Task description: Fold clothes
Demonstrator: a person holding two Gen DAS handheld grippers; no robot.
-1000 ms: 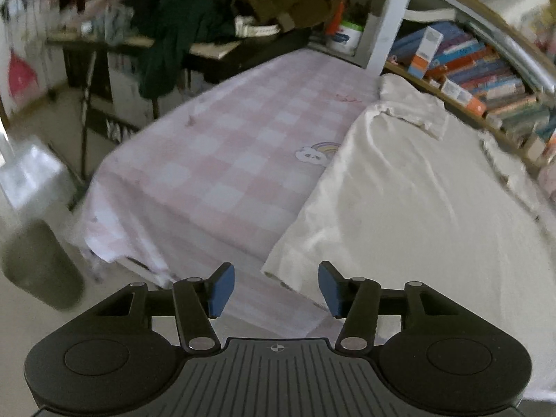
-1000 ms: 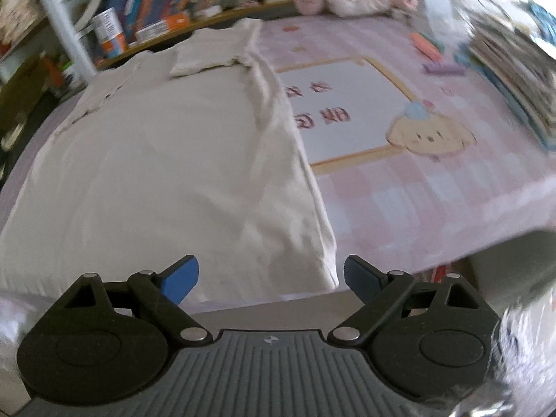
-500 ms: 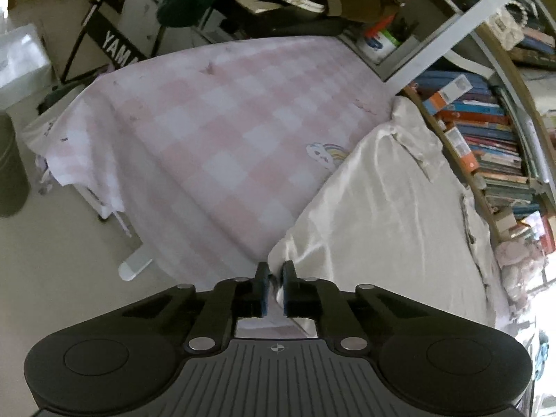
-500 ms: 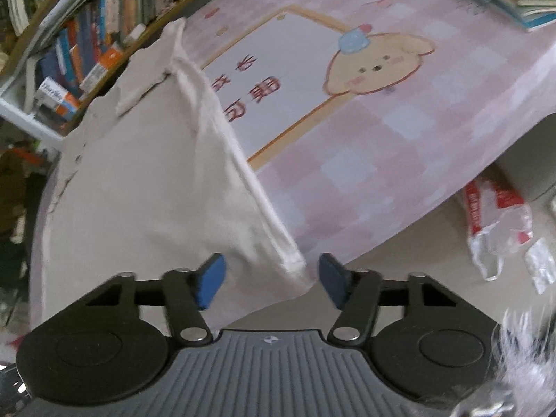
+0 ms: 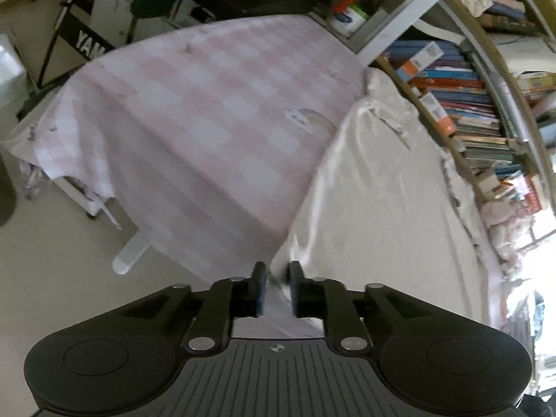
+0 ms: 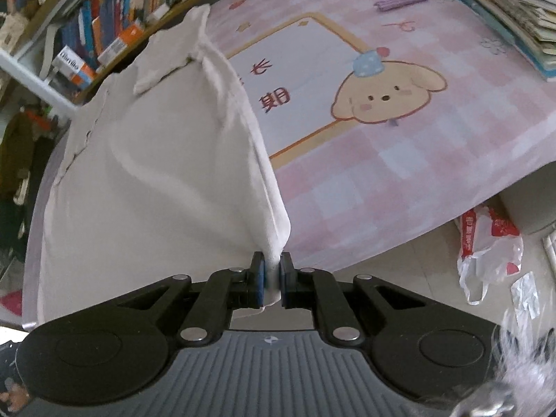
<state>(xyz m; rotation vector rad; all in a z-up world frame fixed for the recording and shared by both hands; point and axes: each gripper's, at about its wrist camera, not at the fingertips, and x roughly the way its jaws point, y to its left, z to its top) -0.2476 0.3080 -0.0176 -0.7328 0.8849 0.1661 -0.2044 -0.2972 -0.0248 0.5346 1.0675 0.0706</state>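
White letters "YAM" show on the black stand (image 5: 87, 40); the bedsheet (image 6: 399, 160) panel bears "期".

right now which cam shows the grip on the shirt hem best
The right wrist view: the right gripper is shut on the cream shirt, its corner sharp between the pads. The left wrist view shows the left gripper on the other corner, blurred.

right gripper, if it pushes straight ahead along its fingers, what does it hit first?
The cream shirt itself: the right gripper is shut on its bottom corner, and the fabric rises directly ahead. Beyond that lies the pink checked sheet, though depth is hard to judge.
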